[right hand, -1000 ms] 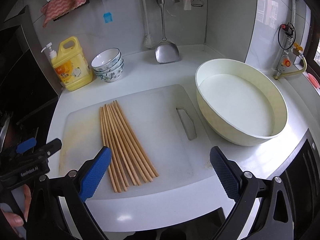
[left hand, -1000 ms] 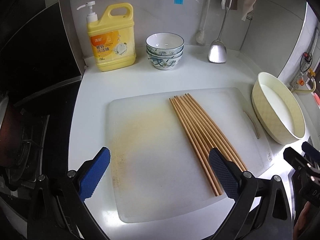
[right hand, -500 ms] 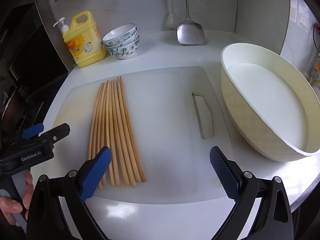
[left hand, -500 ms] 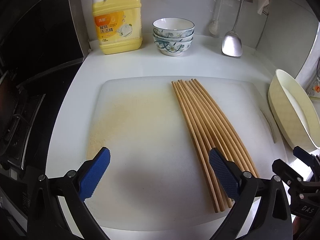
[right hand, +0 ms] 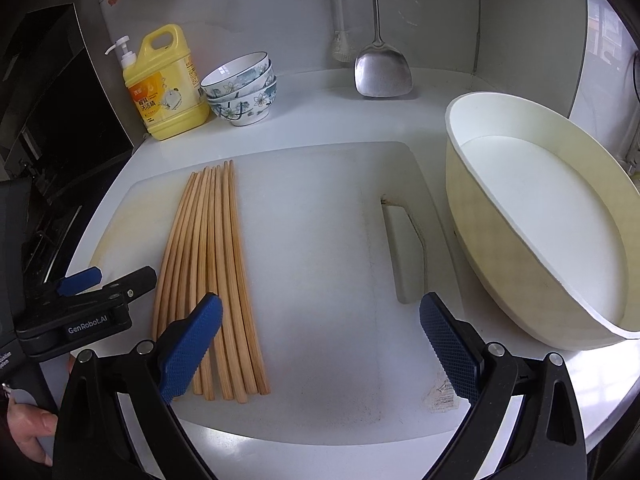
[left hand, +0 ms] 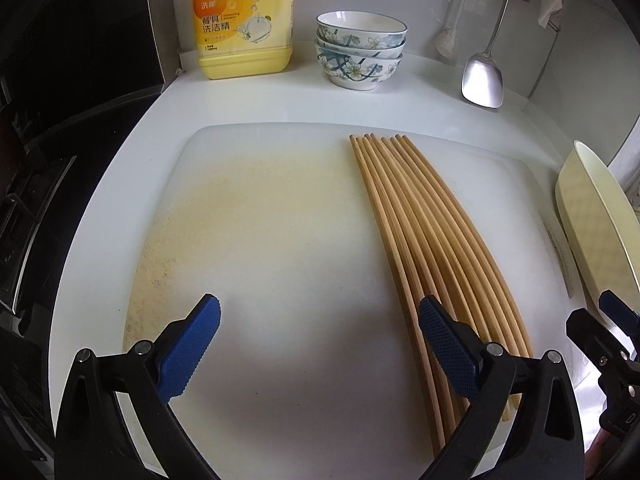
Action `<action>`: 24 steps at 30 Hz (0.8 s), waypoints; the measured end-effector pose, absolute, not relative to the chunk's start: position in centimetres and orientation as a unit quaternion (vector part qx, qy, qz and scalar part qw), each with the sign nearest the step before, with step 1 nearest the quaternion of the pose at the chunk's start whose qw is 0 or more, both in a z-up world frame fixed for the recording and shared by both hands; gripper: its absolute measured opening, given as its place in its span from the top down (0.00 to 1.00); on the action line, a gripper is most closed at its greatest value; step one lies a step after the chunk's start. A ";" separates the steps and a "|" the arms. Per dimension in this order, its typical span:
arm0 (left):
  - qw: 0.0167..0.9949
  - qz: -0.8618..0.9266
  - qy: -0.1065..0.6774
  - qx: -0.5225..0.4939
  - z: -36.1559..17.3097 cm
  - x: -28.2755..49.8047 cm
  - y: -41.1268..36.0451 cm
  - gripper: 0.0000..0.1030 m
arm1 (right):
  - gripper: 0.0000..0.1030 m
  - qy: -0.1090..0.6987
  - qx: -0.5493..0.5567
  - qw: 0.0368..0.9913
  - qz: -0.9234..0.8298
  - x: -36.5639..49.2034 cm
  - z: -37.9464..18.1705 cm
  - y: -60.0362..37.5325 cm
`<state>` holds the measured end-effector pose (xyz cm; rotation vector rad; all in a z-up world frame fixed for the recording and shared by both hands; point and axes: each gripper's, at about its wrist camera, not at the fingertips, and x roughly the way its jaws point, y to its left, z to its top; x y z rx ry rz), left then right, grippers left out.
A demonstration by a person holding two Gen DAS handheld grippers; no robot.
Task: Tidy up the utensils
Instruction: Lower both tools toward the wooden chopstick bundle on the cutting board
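Left wrist view: both grippers spread wide over chopsticks

Bundle of long wooden chopsticks [left hand: 424, 240] lying side by side on white plastic cutting board [left hand: 260, 220]. Left gripper [left hand: 320, 344] and right gripper [right hand: 320, 344] above near ends, blue-padded fingers [right hand: 190, 344] apart, holding nothing.

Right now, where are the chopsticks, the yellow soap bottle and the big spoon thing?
chopsticks [right hand: 208, 264], right wrist view, middle of the bundle.
yellow soap bottle [right hand: 168, 92], right wrist view, front label.
metal spatula [right hand: 382, 70], right wrist view, flat blade.

White tabletop [right hand: 320, 108] carrying a stained cutting board [right hand: 320, 280], cream basin [right hand: 472, 208], stacked bowls [right hand: 242, 90], yellow detergent bottle [right hand: 166, 92].
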<state>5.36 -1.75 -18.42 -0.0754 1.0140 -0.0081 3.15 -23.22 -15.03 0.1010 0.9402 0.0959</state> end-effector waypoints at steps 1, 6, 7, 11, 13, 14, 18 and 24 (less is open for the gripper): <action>0.873 -0.003 0.486 -0.034 -18.6 5.4 -1.8 0.06 | 0.08 0.454 0.051 0.889 0.046 3.2 -15.1 -23.2; 0.875 -0.001 0.483 -0.028 -18.7 5.6 -1.8 0.05 | 0.08 0.454 0.048 0.889 0.043 3.8 -15.5 -22.7; 0.875 0.000 0.484 -0.027 -18.7 5.7 -1.8 0.05 | 0.08 0.454 0.046 0.889 0.042 3.9 -15.5 -22.6; 0.874 0.004 0.486 -0.022 -18.7 6.0 -2.1 0.05 | 0.08 0.453 0.040 0.890 0.038 4.4 -15.7 -22.2; 0.874 0.005 0.486 -0.017 -18.7 6.1 -2.3 0.05 | 0.08 0.451 0.038 0.891 0.037 4.7 -15.7 -21.9; 0.875 0.006 0.484 -0.014 -18.7 6.1 -2.3 0.05 | 0.08 0.451 0.038 0.891 0.036 4.8 -15.8 -21.9; 0.877 0.007 0.480 -0.020 -18.6 5.9 -1.6 0.05 | 0.08 0.450 0.033 0.892 0.035 5.1 -15.8 -21.7; 0.877 0.015 0.476 -0.064 -18.4 5.4 1.3 0.06 | 0.08 0.444 0.021 0.895 0.032 5.3 -15.7 -21.4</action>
